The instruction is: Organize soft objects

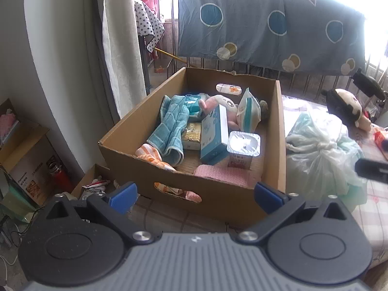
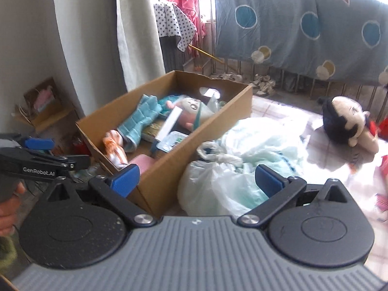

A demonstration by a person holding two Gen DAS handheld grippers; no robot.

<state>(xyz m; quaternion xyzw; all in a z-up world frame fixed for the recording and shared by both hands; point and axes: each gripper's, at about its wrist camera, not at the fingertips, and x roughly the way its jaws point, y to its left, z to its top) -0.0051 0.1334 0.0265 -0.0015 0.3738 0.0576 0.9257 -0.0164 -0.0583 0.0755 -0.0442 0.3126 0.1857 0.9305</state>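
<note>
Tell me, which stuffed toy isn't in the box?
The black-haired doll, lying on the checked bedcover. The pink plush already lies inside the cardboard box.

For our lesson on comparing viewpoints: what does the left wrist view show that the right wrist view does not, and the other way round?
Only the left wrist view: a red bottle on the floor and a foil-lidded cup seen clearly in the box. Only the right wrist view: the person's hand holding the left gripper. Both share the cardboard box, teal towel, plastic bag and black-haired doll.
</note>
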